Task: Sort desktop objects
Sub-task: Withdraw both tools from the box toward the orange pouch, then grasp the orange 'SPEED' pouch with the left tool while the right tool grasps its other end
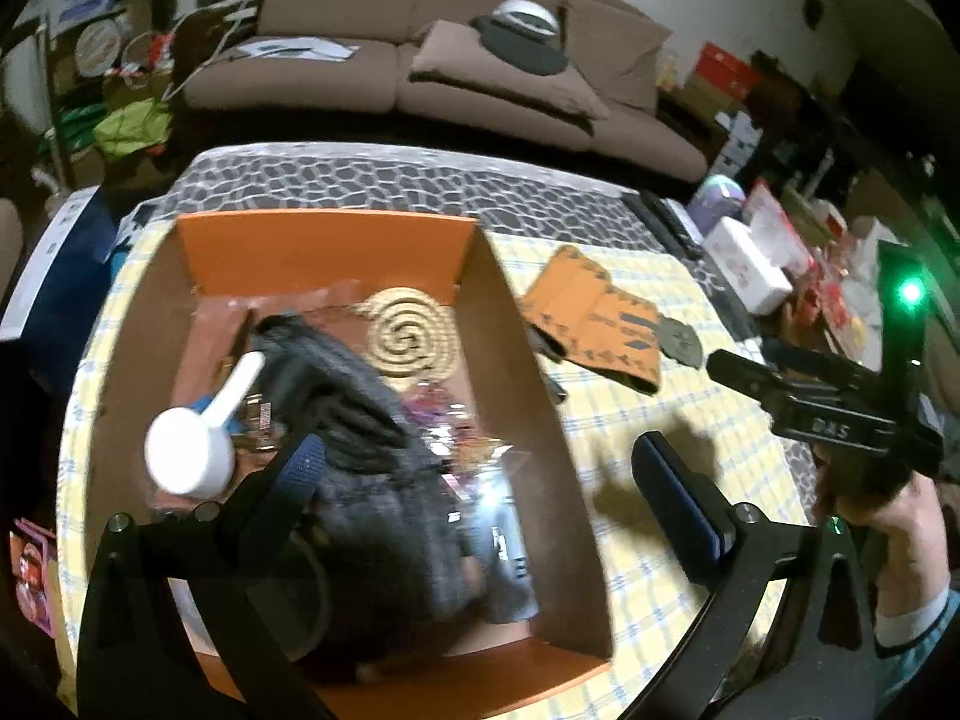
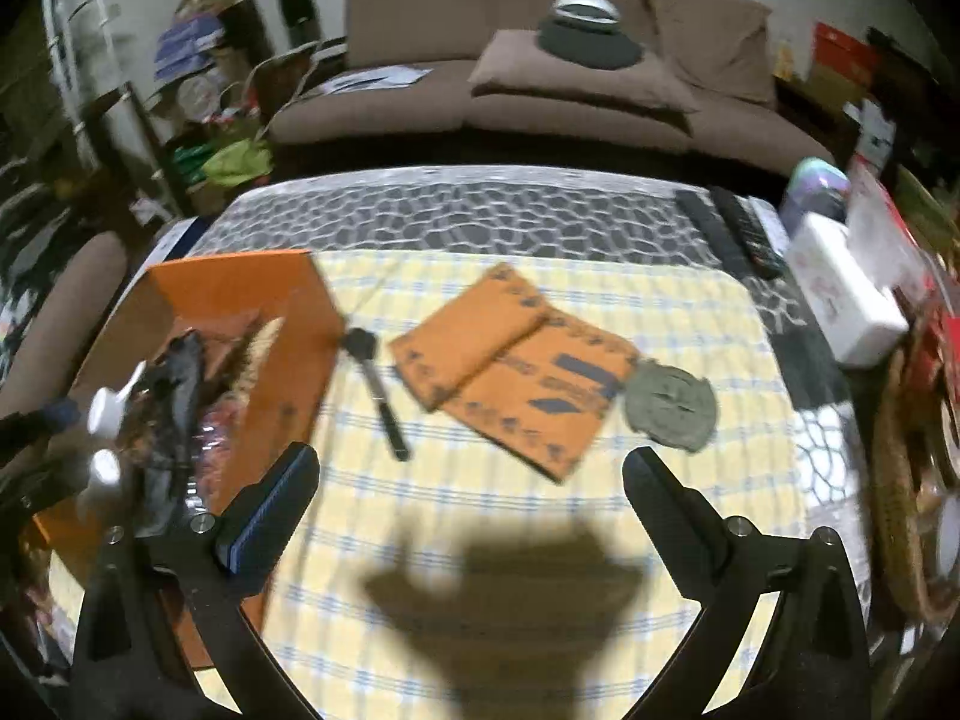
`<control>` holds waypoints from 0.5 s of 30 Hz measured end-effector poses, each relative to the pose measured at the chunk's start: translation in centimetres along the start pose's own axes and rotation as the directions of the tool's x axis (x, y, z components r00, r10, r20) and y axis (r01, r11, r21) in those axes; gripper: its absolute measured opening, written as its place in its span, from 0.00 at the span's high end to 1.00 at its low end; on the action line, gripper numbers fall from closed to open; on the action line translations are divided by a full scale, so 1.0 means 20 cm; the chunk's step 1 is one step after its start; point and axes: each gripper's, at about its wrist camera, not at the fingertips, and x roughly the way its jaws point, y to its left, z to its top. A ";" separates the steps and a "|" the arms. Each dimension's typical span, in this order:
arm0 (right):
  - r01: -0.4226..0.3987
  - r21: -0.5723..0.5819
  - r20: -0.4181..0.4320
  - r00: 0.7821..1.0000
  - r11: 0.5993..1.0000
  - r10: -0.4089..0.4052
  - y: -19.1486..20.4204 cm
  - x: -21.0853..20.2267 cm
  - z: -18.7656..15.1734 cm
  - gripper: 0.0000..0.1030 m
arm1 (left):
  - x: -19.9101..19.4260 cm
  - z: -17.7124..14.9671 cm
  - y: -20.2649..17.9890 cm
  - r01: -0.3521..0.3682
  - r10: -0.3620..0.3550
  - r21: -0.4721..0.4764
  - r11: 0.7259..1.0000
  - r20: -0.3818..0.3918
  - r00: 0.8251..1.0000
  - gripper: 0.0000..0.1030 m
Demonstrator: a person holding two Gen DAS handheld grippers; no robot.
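Note:
An orange cardboard box (image 1: 324, 252) stands on the yellow checked cloth (image 1: 648, 438). It holds a dark knitted item (image 1: 372, 432), a white scoop (image 1: 192, 450), a tan mosquito coil (image 1: 408, 336) and shiny wrappers. My left gripper (image 1: 486, 474) is open above the box, one finger over it, the other outside its right wall. My right gripper (image 2: 471, 474) is open and empty above the cloth. Ahead of it lie an orange pouch (image 2: 516, 366), a black pen (image 2: 378, 390) and a grey-green round disc (image 2: 672, 408). The box (image 2: 240, 294) stands to its left.
Two remote controls (image 2: 732, 228) and a white box (image 2: 840, 294) lie at the table's far right. A woven basket (image 2: 900, 480) sits at the right edge. A brown sofa (image 2: 540, 60) stands behind the table. Clutter fills the left floor.

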 end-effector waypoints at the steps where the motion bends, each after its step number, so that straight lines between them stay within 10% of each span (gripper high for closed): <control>1: 0.011 0.018 -0.001 1.000 1.000 -0.011 -0.04 0.01 -0.01 0.01 | 0.01 0.00 -0.03 -0.002 0.002 0.009 1.000 0.003 1.000 0.00; 15: -0.056 0.320 0.019 0.998 0.946 0.053 -0.46 0.12 -0.11 0.01 | 0.29 0.17 -0.41 -0.093 0.101 0.187 0.978 -0.034 0.994 0.00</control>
